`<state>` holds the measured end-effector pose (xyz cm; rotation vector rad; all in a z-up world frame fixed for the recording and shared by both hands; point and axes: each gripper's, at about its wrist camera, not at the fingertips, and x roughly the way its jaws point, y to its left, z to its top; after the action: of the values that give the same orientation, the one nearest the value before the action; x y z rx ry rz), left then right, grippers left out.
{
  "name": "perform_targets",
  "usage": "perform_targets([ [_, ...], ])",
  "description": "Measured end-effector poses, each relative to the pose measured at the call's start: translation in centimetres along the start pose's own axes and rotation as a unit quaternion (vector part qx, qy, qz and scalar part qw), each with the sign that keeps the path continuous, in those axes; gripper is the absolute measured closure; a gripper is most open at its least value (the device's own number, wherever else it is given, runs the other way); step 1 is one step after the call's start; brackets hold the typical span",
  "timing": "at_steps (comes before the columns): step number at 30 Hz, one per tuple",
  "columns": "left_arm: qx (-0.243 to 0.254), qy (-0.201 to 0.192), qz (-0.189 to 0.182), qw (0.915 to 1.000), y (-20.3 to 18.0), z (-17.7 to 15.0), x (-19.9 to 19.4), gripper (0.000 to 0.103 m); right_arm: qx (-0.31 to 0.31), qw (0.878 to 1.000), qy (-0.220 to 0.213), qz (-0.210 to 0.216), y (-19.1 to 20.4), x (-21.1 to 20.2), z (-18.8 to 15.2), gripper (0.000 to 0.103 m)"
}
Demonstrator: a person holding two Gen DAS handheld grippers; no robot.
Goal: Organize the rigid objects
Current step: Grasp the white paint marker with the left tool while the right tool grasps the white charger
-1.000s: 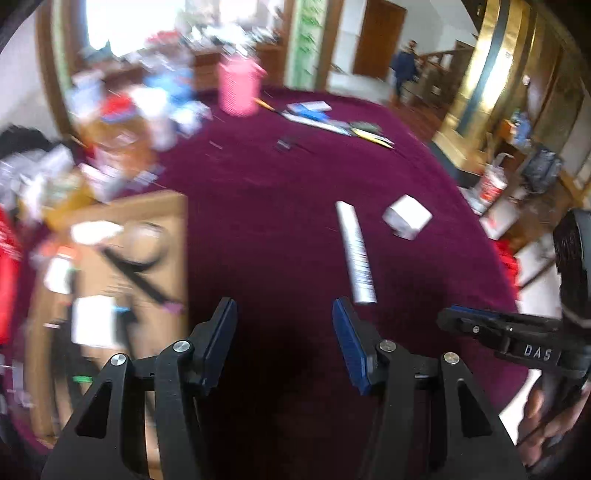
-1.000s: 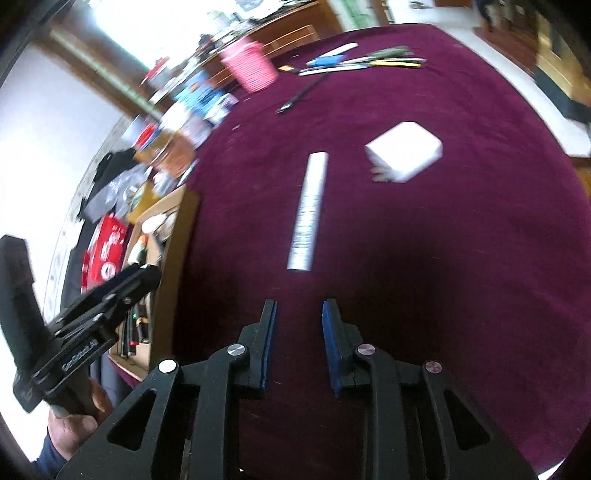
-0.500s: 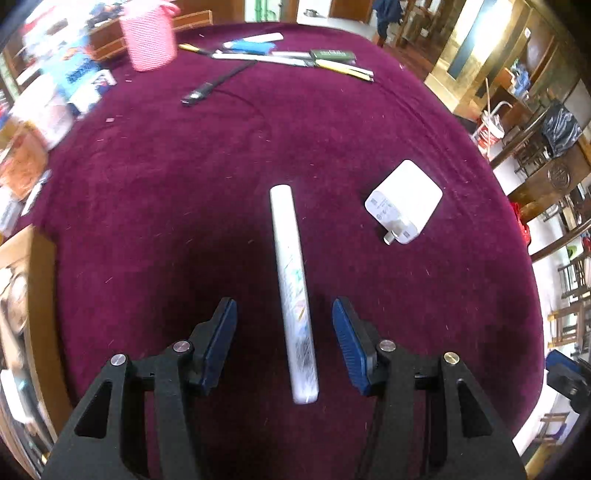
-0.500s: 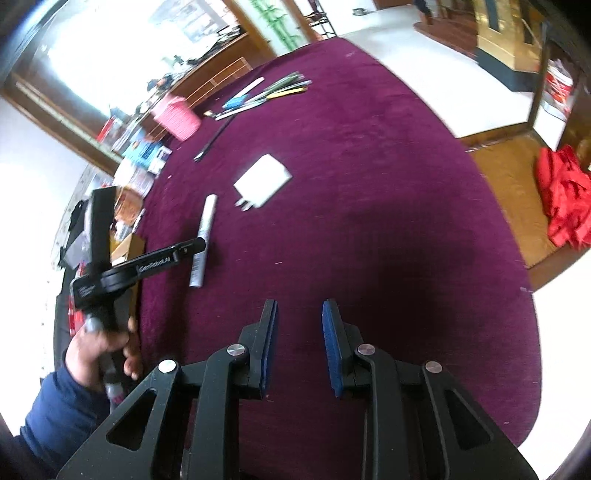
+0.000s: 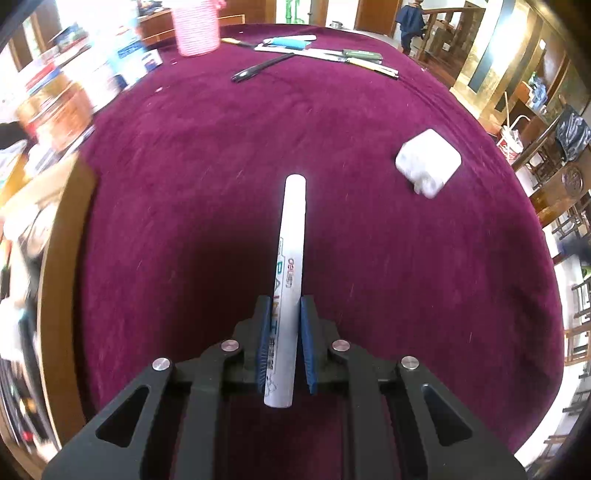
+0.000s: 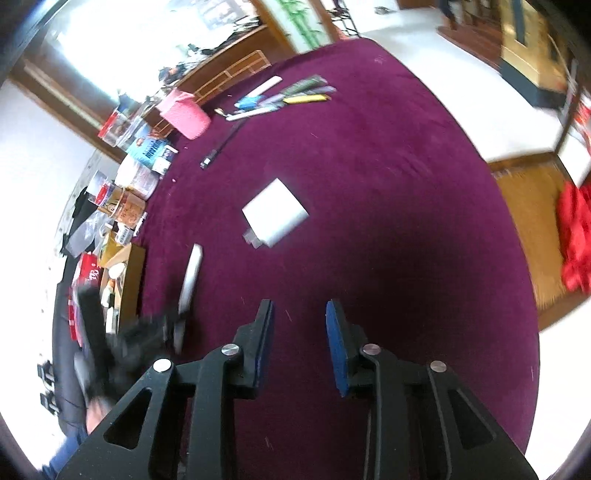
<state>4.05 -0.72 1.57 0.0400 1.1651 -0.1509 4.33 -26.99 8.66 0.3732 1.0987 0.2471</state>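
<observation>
A deep maroon velvet cloth (image 5: 207,155) covers a large round table, set in a bright room with wooden furniture, a pale floor and gold-and-dark panelling to the right. At the far left edge, a wooden tray (image 5: 64,258) holds blurred clutter, and behind it stand stacked books and boxes (image 5: 92,74), their print too smeared to read. A pink knitted basket (image 5: 195,26) stands at the table's far side, with a black cable (image 5: 258,68) lying on the cloth nearby and a row of pens and flat tools (image 5: 325,48) beyond it. In the middle, the left gripper (image 5: 282,343) has its blue pads pressed tight against a white paint marker (image 5: 290,258), whose barrel points away from the camera and shows "PAINT" in teal letters and a small red brand mark. Further right, a white charger block (image 5: 428,162) lies alone on the cloth, well apart from the marker. In the right wrist view, the right gripper (image 6: 299,343) hovers over bare cloth with its jaws narrowly apart and opening, nothing between them; red fabric (image 6: 576,232) lies on a wooden surface past the table's right edge.
</observation>
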Motion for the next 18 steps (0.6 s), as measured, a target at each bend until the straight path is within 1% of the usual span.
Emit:
perform_targets([
  [1,-0.001,0.0,0.002,1.0,0.1,-0.6,-0.2,0.09,-0.018,1.0,0.005,0.001,0.9,1.0,1.4,0.076],
  [4,-0.004,0.004,0.008,0.9999,0.3,-1.4,-0.5,0.09,-0.064,0.998,0.011,-0.018,3.3,3.8,5.3,0.076],
  [5,-0.009,0.005,0.008,0.9999,0.4,-1.5,-0.6,0.09,-0.088,0.996,0.019,-0.021,4.2,5.2,6.7,0.076],
  [7,-0.014,0.004,0.011,0.9998,0.6,-2.1,-0.7,0.09,-0.107,0.994,0.023,-0.03,5.1,7.1,8.2,0.076],
  [8,-0.013,0.004,0.014,0.9998,0.4,-2.2,-0.7,0.09,-0.118,0.992,0.039,-0.029,5.4,8.7,9.1,0.076],
  [11,-0.01,0.005,0.02,0.9997,0.4,-2.5,-0.9,0.09,-0.131,0.987,0.086,-0.034,5.1,12.5,10.3,0.077],
  [12,-0.01,0.006,0.02,0.9997,0.5,-2.5,-0.9,0.09,-0.131,0.987,0.09,-0.039,4.7,13.0,10.5,0.076],
  [13,-0.012,0.007,0.019,0.9997,0.6,-2.6,-0.9,0.09,-0.13,0.986,0.094,-0.037,4.4,13.5,10.5,0.076],
  [15,-0.015,0.008,0.017,0.9997,0.8,-2.7,-1.0,0.09,-0.129,0.984,0.121,-0.03,3.6,14.2,10.1,0.076],
  [18,-0.021,0.013,0.012,0.9996,1.2,-2.8,-1.0,0.09,-0.123,0.982,0.145,0.001,2.9,13.4,8.7,0.076],
])
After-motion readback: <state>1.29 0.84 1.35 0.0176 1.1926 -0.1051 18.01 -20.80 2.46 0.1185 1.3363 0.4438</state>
